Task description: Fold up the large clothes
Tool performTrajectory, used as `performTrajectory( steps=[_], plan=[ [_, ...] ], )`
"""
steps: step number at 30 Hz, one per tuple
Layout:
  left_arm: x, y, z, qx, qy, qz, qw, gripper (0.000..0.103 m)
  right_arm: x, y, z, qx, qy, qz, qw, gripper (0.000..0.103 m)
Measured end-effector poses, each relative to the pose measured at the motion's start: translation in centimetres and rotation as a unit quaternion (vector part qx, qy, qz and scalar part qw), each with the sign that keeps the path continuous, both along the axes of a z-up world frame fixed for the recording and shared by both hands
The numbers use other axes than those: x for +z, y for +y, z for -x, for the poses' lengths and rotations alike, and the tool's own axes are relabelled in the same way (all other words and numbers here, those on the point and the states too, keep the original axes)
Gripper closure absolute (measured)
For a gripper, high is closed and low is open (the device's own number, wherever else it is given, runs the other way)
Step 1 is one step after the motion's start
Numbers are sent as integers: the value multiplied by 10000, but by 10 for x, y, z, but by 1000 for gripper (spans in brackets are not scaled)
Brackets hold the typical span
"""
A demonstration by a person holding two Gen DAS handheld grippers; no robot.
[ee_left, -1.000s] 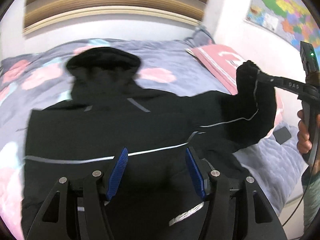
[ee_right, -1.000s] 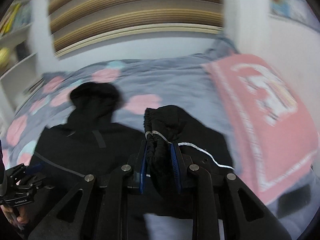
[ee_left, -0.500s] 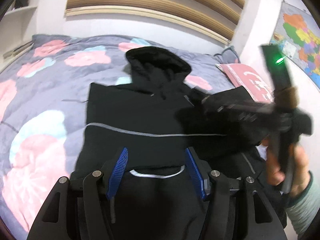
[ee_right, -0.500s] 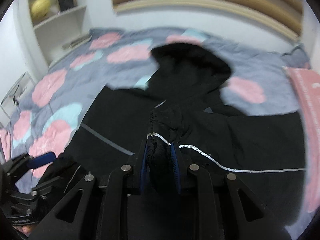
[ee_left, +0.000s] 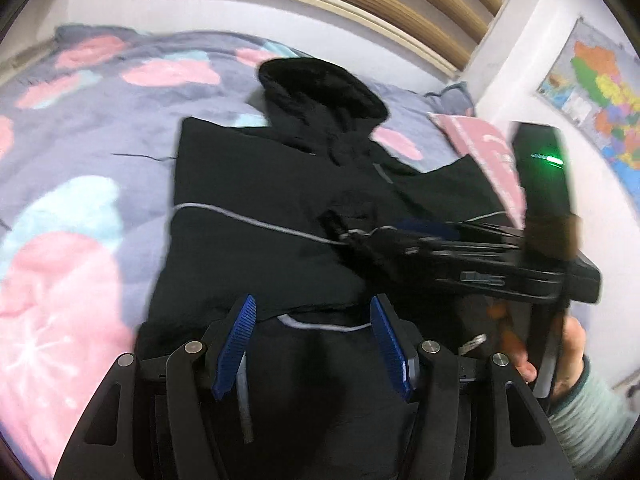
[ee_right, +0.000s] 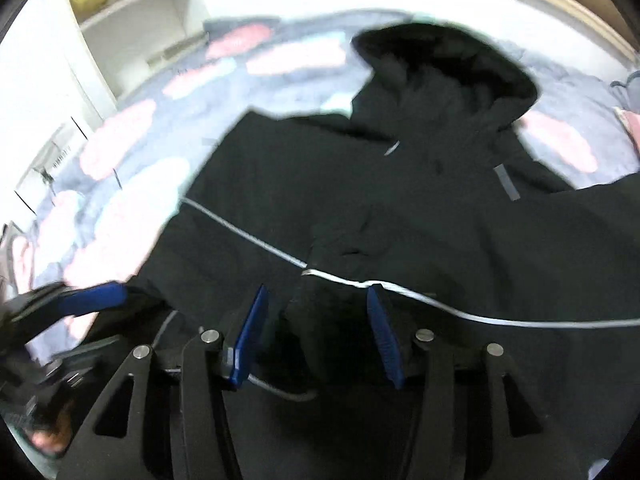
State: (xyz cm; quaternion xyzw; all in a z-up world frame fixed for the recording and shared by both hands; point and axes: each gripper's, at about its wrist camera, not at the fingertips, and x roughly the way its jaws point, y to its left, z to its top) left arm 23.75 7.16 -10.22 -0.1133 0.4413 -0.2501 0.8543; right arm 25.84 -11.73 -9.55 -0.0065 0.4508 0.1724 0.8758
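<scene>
A black hooded jacket (ee_left: 248, 184) (ee_right: 400, 208) with thin white piping lies flat on the bed, hood (ee_left: 320, 84) towards the headboard. Its right sleeve is folded across the chest, and the cuff (ee_right: 332, 248) lies between the blue pads of my right gripper (ee_right: 316, 292) (ee_left: 348, 236). Those jaws are opening and the pads stand clear of the cuff. My left gripper (ee_left: 312, 304) (ee_right: 108, 312) hovers open over the jacket's lower part, with only loose fabric below it.
A grey bedspread (ee_left: 80, 120) with pink and pale blue blotches covers the bed. A pink pillow (ee_left: 488, 148) lies at the far right under a wall map (ee_left: 600, 92). White shelves (ee_right: 132, 12) stand left of the bed. A hand (ee_left: 572, 344) holds the right gripper.
My right gripper carried the sleeve cuff leftwards and down onto the jacket's chest, then its jaws spread apart. My left gripper swung so that the jacket sits more to the right in its view.
</scene>
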Motion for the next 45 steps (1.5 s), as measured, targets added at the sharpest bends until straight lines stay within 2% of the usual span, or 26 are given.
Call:
performTrajectory(
  steps=[4,11,14,18,19,20,21,22,23,25,27,31,34,37,39,42,44,45],
  plan=[
    [-8,-13,-28,-268,492,624,9965,42,35,-54,26,-404,-354,-251,9982,48],
    [-41,-53,-76,-214,1100,765,9907,42,59,-140,61,-1173,-717,-192,9903,42],
    [-52,-72,-86,-177,1177,733,9902,42,58,-169,68,-1414,-667,-231,9874,42],
    [-60,-104,-97,-241,1181,664,9905,42,54,-191,71,-1669,-645,44,9838,42],
    [-61,-110,-99,-224,1156,554,9915,46,54,-195,71,-1713,-635,72,9831,42],
    [-60,-116,-99,-161,1064,374,9935,65,53,-200,72,-1760,-628,84,9824,42],
    [-57,-119,-98,-155,947,282,9950,74,53,-204,72,-1793,-630,93,9817,42],
    [-52,-120,-98,-166,843,293,9959,78,54,-207,73,-1830,-646,118,9809,42],
    [-45,-116,-96,-133,708,342,9968,81,56,-210,74,-1877,-676,165,9797,42],
    [-24,-104,-91,18,339,300,9990,82,59,-213,74,-1936,-746,230,9780,37],
    [-4,-83,-84,197,39,248,9995,82,60,-215,72,-1947,-788,218,9775,36],
    [21,-29,-78,532,-191,296,9980,82,51,-207,55,-1888,-653,129,9798,36],
    [7,7,-80,633,135,333,9973,82,30,-189,37,-1707,-444,159,9842,36],
    [-39,17,-89,674,892,25,9937,81,-13,-173,9,-1701,137,233,9850,36],
    [-64,20,-92,725,1147,66,9907,79,-42,-163,-4,-1749,418,640,9816,35],
    [-64,29,-95,820,1100,419,9897,78,-48,-150,-5,-1723,297,1081,9787,33],
    [-52,29,-91,860,847,320,9922,75,-45,-154,-8,-1701,447,1001,9793,33],
    [-41,30,-83,951,624,122,9934,74,-42,-158,-10,-1700,541,930,9796,33]
  ],
)
